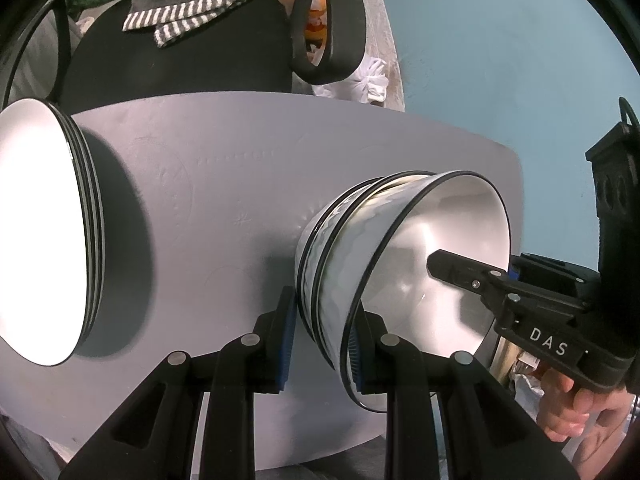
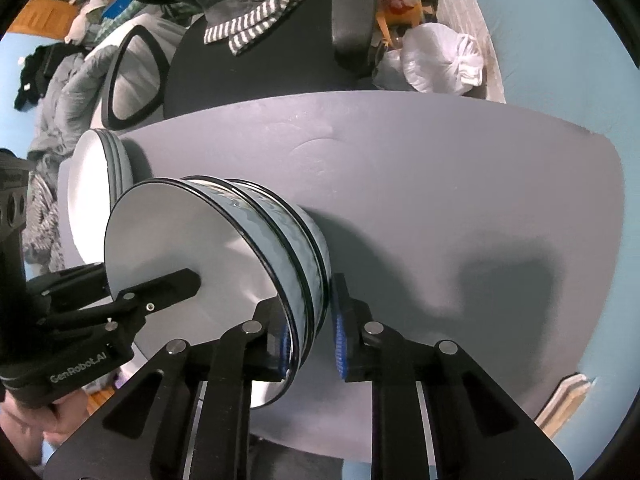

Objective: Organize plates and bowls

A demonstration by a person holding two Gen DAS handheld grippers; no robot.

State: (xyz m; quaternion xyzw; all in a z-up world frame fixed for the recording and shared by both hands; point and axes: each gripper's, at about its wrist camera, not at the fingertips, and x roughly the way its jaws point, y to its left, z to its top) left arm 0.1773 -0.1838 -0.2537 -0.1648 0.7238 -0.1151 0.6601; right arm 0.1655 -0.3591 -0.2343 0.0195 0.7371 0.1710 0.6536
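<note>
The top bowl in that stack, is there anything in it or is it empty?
Empty. The top bowl shows a bare white inside in both wrist views; only a finger of each gripper reaches in over its rim.

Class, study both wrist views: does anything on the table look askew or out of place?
Yes. In the stack of bowls, the top bowl sits tilted in the ones below, its rim not level with theirs. Both the left gripper and right gripper grip the rims. The plates look neatly stacked.

Both wrist views look steeply down, close over the table (image 1: 208, 200); both share the stacked bowls (image 2: 256, 248).
</note>
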